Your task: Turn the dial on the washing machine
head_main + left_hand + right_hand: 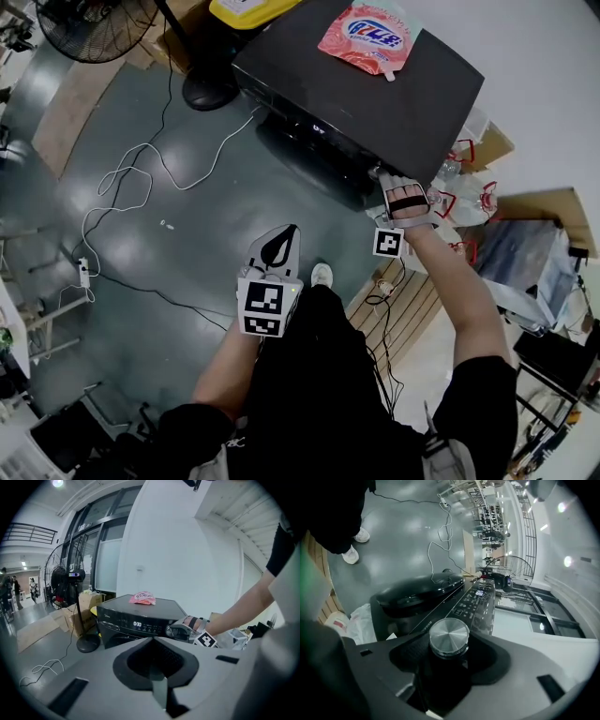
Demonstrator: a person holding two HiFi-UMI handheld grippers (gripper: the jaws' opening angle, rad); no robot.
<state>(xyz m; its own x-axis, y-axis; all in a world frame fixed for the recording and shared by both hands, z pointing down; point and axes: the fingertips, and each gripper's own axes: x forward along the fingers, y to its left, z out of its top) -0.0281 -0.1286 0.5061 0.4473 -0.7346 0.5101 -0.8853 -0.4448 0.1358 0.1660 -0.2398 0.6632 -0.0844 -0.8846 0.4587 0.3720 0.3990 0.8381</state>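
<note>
A black washing machine stands ahead of me with a pink detergent pouch on its lid. My right gripper is pressed against the machine's front right corner. In the right gripper view its jaws close round the silver dial, beside the lit control panel and the dark round door. My left gripper hangs shut and empty in front of my body, well short of the machine. The left gripper view shows the machine, its display and the right gripper at the dial.
A standing fan with its round base is left of the machine. White cables trail over the grey floor. A wooden pallet and cardboard and plastic clutter lie at the right.
</note>
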